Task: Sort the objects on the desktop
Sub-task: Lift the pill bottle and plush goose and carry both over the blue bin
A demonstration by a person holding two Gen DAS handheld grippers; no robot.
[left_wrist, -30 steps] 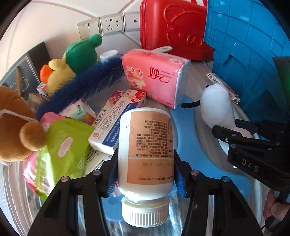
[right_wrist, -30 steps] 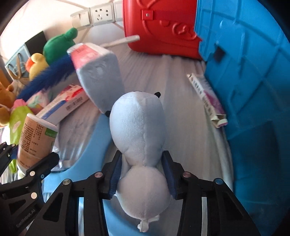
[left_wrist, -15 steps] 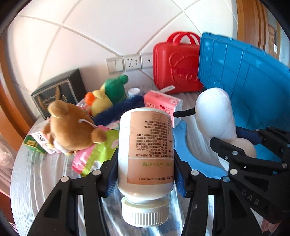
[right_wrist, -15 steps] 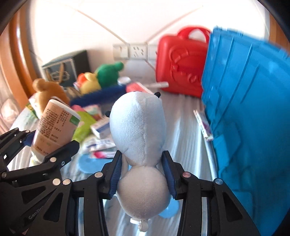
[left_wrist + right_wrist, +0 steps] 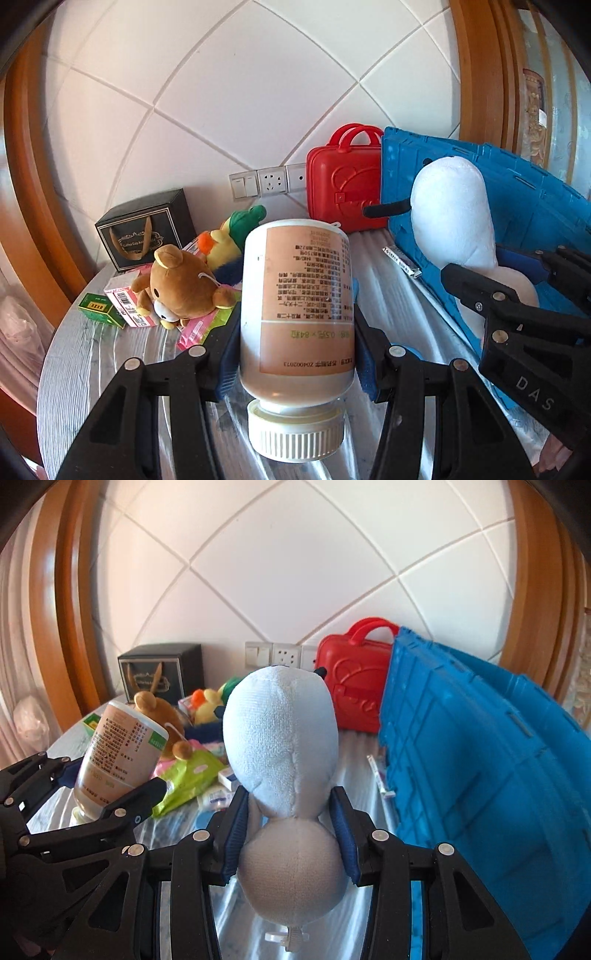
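Observation:
My left gripper (image 5: 295, 347) is shut on a white pill bottle (image 5: 295, 310) with a tan label, its ribbed cap toward the camera, held high above the table. The right gripper (image 5: 288, 830) is shut on a white plush toy (image 5: 280, 738), pinched at its narrow waist. In the left wrist view the plush (image 5: 454, 221) and right gripper (image 5: 517, 325) hang at the right, in front of the blue crate (image 5: 546, 221). In the right wrist view the bottle (image 5: 118, 760) and left gripper (image 5: 77, 812) show at the left.
A red case (image 5: 343, 184) and the blue crate (image 5: 480, 768) stand at the back right. A brown bear plush (image 5: 181, 288), a duck plush (image 5: 225, 243), a black box (image 5: 147, 225), green and pink packets and small cartons lie on the grey table (image 5: 96, 362). A wall socket (image 5: 273, 181) sits behind.
Both grippers have risen and pulled back from the clutter, each carrying its object. The table items look smaller and farther; the wall fills more of both views.

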